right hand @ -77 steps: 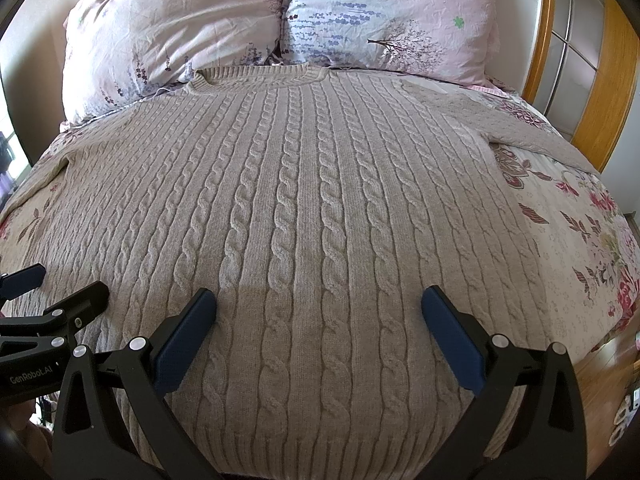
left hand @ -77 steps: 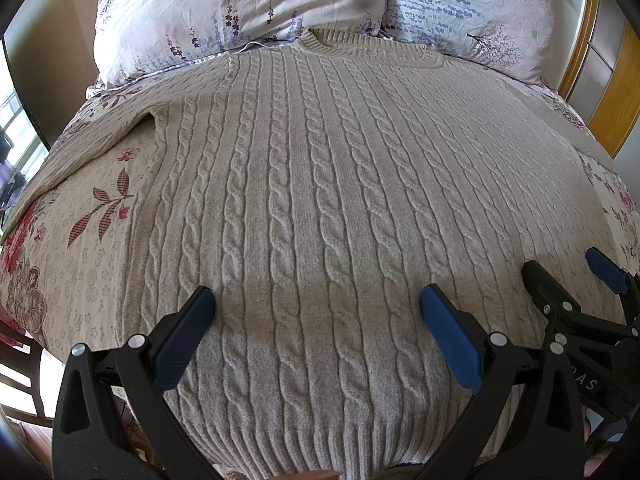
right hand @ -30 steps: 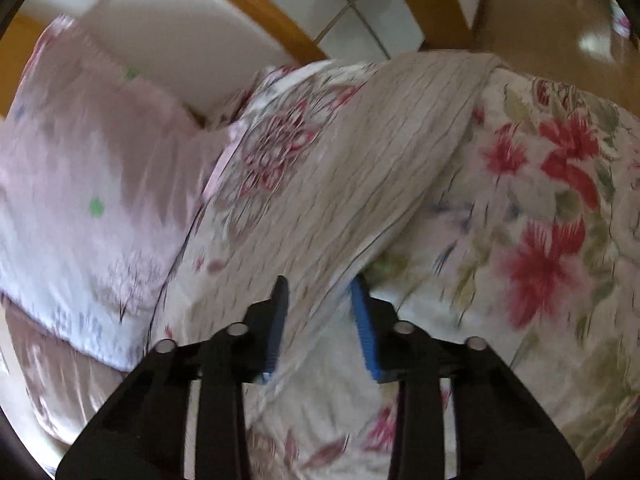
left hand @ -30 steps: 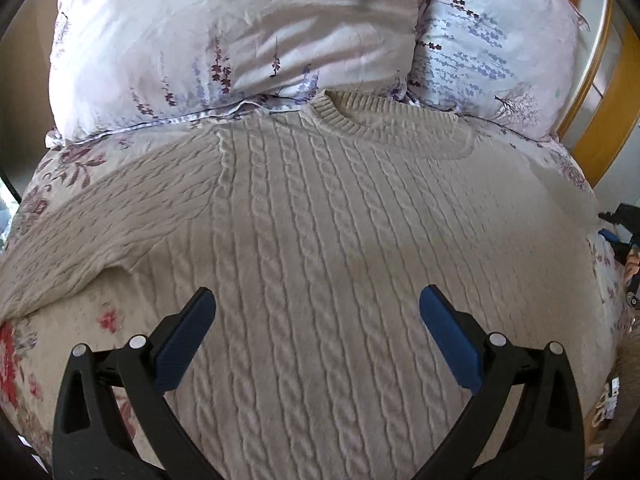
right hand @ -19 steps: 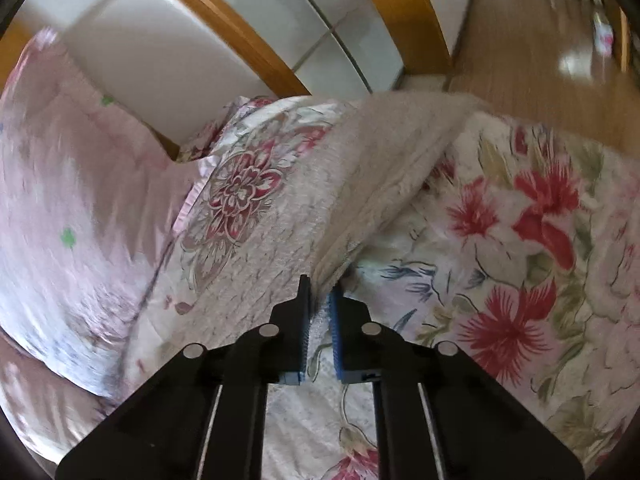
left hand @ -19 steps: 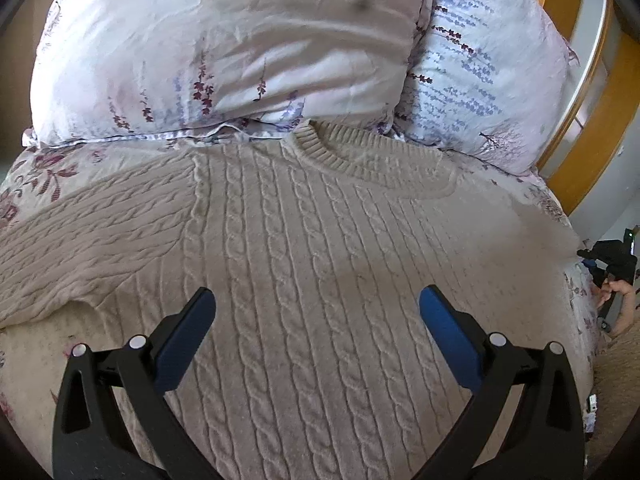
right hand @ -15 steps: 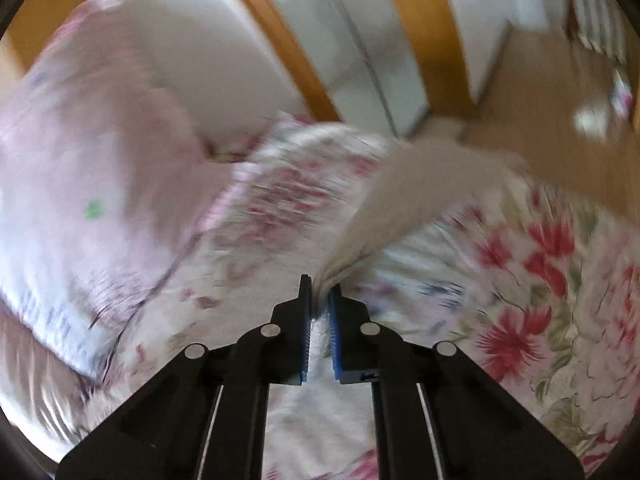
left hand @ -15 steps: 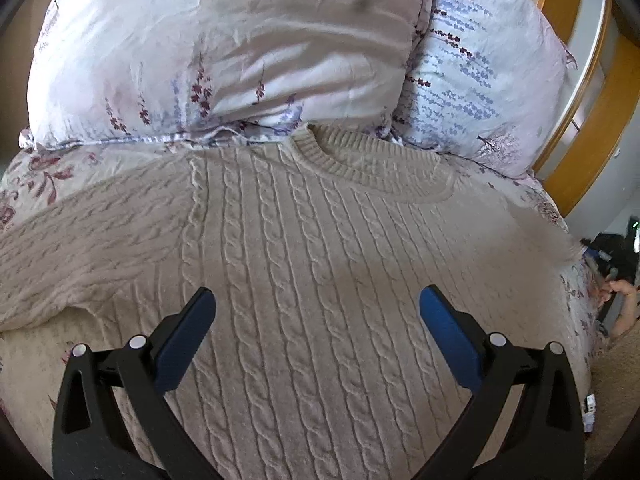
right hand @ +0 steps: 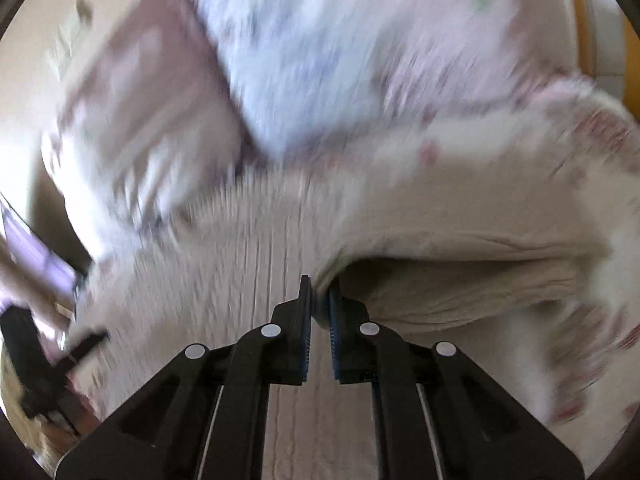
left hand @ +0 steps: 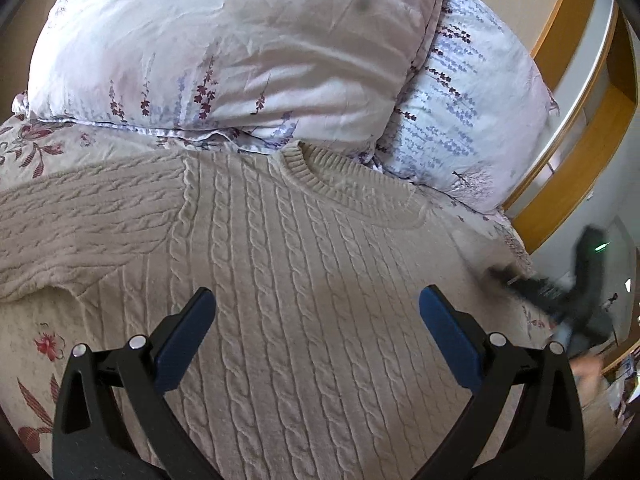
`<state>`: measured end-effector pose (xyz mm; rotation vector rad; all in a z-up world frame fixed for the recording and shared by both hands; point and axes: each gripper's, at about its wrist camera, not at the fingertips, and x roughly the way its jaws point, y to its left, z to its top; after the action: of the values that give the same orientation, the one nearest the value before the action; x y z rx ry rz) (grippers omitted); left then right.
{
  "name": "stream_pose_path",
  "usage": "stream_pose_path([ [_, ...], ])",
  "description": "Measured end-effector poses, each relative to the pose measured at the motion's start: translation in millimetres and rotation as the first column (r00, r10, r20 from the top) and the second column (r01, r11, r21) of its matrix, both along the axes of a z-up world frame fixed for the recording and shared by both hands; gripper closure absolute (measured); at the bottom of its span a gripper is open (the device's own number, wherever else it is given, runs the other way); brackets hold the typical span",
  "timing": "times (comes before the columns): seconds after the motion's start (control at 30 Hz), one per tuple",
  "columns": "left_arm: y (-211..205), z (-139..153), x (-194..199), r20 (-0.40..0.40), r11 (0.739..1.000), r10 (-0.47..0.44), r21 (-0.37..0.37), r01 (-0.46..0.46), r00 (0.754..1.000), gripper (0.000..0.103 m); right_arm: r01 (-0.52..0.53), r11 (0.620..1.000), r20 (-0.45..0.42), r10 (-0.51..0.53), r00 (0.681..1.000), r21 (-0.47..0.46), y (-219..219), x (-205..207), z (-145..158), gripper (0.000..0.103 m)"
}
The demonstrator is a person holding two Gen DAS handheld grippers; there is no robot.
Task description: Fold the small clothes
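A beige cable-knit sweater (left hand: 300,248) lies flat on the bed, its neck toward the pillows and its left sleeve (left hand: 80,224) stretched out to the left. My left gripper (left hand: 316,296) hovers open over the chest with nothing between its fingers. In the blurred right wrist view, my right gripper (right hand: 320,284) is shut on the sweater's right sleeve (right hand: 460,272). The sleeve is lifted and arches from the right over the sweater's body (right hand: 240,264). The right gripper (left hand: 520,282) also shows as a dark blur at the sweater's right edge in the left wrist view.
Two floral pillows (left hand: 240,52) (left hand: 472,120) lean at the head of the bed against a wooden headboard (left hand: 560,184). A flowered bedsheet (left hand: 36,344) shows around the sweater. The bed's right edge drops to the floor beyond the right gripper.
The right gripper closed on the right sleeve, rolled, and swung it from the bed's right side in over the sweater. The left gripper stayed open and tilted slightly toward the pillows.
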<state>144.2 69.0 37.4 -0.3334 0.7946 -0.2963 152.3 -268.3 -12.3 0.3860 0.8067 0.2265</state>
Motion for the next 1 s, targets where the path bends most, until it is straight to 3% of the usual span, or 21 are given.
stream_pose_path([
  [0.1,2,-1,-1,-0.012,1.0,-0.011,-0.024,0.01,1.0,0.002,-0.011,1.0,-0.038,0.011,0.999,0.015,6,-4,-10,0.092],
  [0.23,7,-4,-1,-0.028,0.998,-0.017,-0.054,0.015,0.999,0.002,0.063,0.986,-0.028,-0.059,0.998,0.155,-23,-16,5,0.063],
  [0.4,16,-10,5,-0.083,0.991,-0.018,-0.131,0.007,0.996,0.002,0.248,0.951,-0.048,-0.244,0.969,0.186,-65,-7,8,0.064],
  [0.47,19,-12,5,-0.098,0.988,-0.018,-0.154,0.003,0.995,0.002,0.331,0.926,-0.051,-0.328,0.943,0.18,-80,-5,8,0.075],
  [0.5,21,-12,5,-0.099,0.987,-0.019,-0.163,0.002,0.995,0.002,0.36,0.918,-0.045,-0.357,0.933,0.169,-82,-3,9,0.086],
  [0.6,25,-10,4,-0.09,0.984,-0.019,-0.179,0.003,0.996,0.002,0.395,0.917,0.026,-0.396,0.918,0.05,-75,3,25,0.094],
  [0.67,27,-9,3,-0.086,0.98,-0.019,-0.199,0.001,0.996,0.003,0.336,0.941,0.133,-0.33,0.934,-0.026,-44,5,47,0.094],
  [0.77,29,-8,5,-0.09,0.968,-0.026,-0.251,0.003,0.996,0.005,0.13,0.986,0.224,-0.104,0.969,-0.101,18,3,68,0.094],
  [0.87,29,-12,8,-0.117,0.949,-0.035,-0.315,-0.004,0.993,0.009,-0.119,0.975,0.152,0.148,0.977,-0.188,89,6,56,0.093],
  [0.93,28,-16,11,-0.143,0.937,-0.039,-0.348,-0.014,0.989,0.014,-0.25,0.944,0.043,0.265,0.963,-0.214,123,9,33,0.08],
  [1.0,26,-20,14,-0.166,0.93,-0.042,-0.368,-0.022,0.985,0.018,-0.296,0.932,-0.011,0.3,0.954,-0.207,132,5,20,0.077],
])
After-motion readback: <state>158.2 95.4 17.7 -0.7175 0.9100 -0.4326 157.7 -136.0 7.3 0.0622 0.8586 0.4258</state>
